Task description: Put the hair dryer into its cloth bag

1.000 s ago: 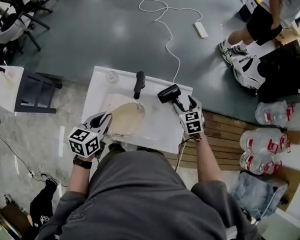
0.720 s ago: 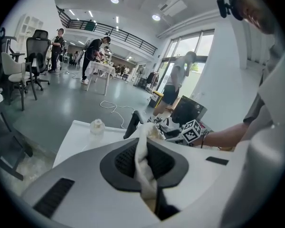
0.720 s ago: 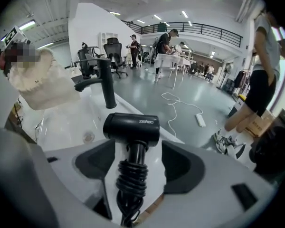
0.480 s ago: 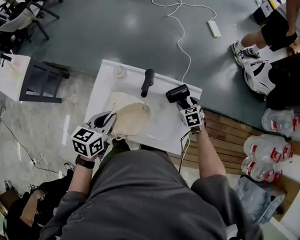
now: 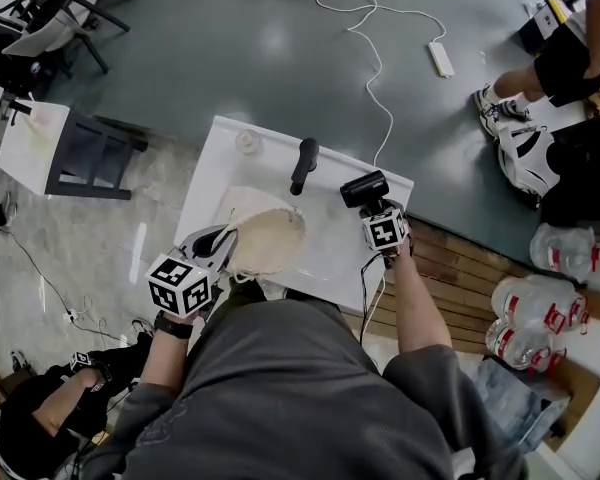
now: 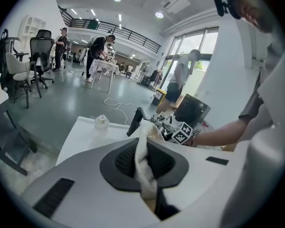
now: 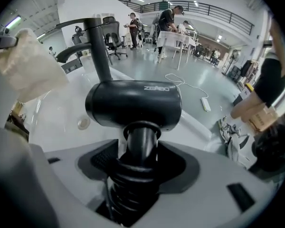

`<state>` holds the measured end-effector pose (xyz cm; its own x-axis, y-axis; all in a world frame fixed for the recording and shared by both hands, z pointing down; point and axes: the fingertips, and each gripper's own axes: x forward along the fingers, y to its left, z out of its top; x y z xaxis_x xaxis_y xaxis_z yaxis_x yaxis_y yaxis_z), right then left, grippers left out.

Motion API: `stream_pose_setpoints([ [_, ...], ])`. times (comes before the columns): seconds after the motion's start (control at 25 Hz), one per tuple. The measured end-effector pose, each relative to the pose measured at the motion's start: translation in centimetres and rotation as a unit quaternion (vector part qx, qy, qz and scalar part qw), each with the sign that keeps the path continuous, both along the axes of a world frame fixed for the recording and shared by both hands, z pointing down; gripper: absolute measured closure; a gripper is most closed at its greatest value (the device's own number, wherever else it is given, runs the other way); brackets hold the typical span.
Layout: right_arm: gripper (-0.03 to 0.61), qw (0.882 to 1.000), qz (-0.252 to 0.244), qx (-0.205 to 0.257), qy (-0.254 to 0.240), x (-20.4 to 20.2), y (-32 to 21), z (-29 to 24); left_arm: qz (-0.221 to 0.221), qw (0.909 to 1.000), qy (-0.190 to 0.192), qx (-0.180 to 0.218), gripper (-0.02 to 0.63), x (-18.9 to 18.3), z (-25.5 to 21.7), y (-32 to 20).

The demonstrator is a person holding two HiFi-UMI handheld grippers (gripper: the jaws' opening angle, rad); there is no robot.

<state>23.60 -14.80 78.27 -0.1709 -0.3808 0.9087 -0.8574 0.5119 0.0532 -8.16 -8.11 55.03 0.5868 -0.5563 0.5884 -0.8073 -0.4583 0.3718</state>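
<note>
The cream cloth bag (image 5: 270, 240) lies on the white table (image 5: 208, 173) with its mouth toward me. My left gripper (image 5: 223, 238) is shut on the bag's rim, and a fold of cloth (image 6: 141, 148) runs between its pads. The black hair dryer (image 5: 364, 187) stands at the table's right edge, its barrel (image 7: 133, 103) crosswise. My right gripper (image 5: 374, 206) points steeply down over its handle. The handle, with the cord wound round it (image 7: 133, 179), sits between the jaws. These have just been closing, and a gap still shows at the pads.
A black stick-shaped object (image 5: 303, 165) and a small clear round lid (image 5: 247, 141) lie at the table's far side. A white cable with a power strip (image 5: 440, 58) runs over the floor beyond. A person (image 5: 555, 63) stands at the far right, with water bottles (image 5: 540, 298) nearer.
My right gripper has come down over the hair dryer's handle and tipped more steeply. The left gripper has kept its hold on the bag's rim.
</note>
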Motion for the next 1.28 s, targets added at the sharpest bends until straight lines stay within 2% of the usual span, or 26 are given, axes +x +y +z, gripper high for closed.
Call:
stream_pose_setpoints([
  [0.12,0.332,1.0,0.002,-0.001,-0.005,-0.1,0.2,0.0,0.002,1.0,0.0,-0.002,0.595,0.1,0.1,-0.1],
  [0.6,0.339,0.999,0.009,-0.029,-0.025,0.4,1.7,-0.7,0.004,0.9999,0.012,-0.001,0.595,0.0,0.2,-0.2],
  [0.8,0.339,0.998,0.022,-0.036,-0.049,0.0,2.6,-2.5,0.008,0.9997,0.021,0.0,0.595,0.0,0.3,-0.5],
  [1.28,0.339,0.997,0.001,-0.012,-0.07,-0.5,5.7,-10.9,0.032,0.9986,0.041,0.008,0.595,0.7,0.5,-1.4],
])
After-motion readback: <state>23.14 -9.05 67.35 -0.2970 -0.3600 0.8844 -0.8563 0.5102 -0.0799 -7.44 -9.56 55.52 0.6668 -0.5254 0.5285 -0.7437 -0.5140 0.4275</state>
